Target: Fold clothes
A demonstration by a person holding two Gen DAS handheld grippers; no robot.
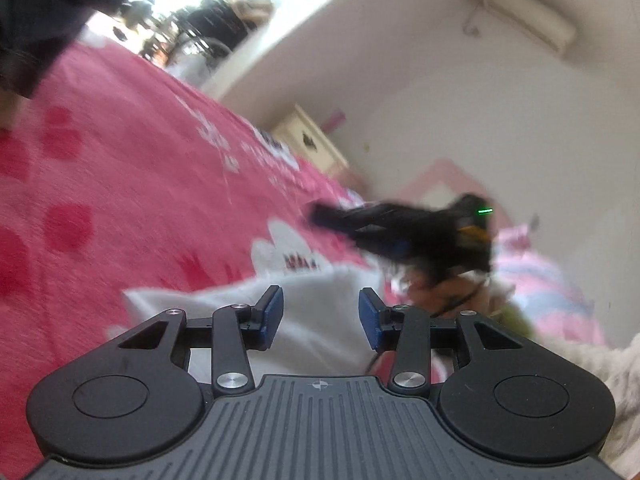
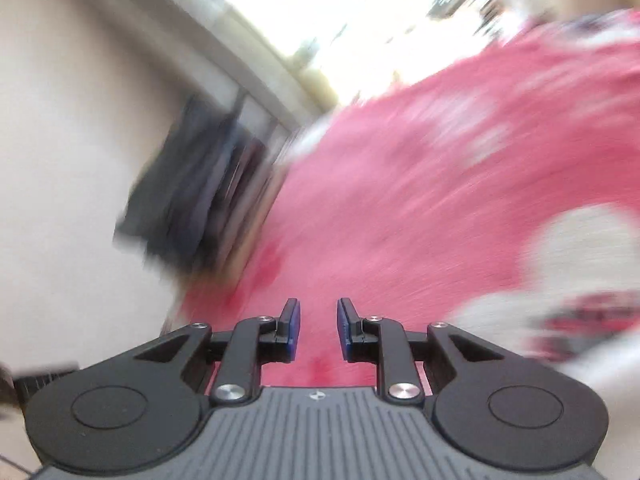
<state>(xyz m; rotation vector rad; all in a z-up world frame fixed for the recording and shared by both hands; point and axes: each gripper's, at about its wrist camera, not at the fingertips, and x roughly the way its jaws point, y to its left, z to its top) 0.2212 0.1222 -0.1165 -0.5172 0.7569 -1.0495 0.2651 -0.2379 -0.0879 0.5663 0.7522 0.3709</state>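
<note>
Left gripper is hovering low over a white garment lying on the bed's pink blanket; its jaws are standing apart with the white cloth showing between them, but the pads are not pressing on it. The garment is lying rumpled, well in from the bed's far edge, where a small cream cabinet is standing against the wall.

Right gripper is pointing down at bare pink blanket; its jaws are standing apart by a narrow gap with nothing between them. In the left wrist view it is showing as a blurred black shape just beyond the garment, with part of a hand under it. The right wrist view is heavily smeared, so finer detail there cannot be told. A dark garment is hanging at the bed's far side.

Judgement: neither gripper is holding the cloth, so the fold is not in hand.

Risks from here:
- Jaws closing on blanket pile along with the garment, dragging both.
- A grab at a rumpled bunch instead of an edge, giving a crooked fold.
- Right gripper coming in fast, pushing the cloth into a heap.
</note>
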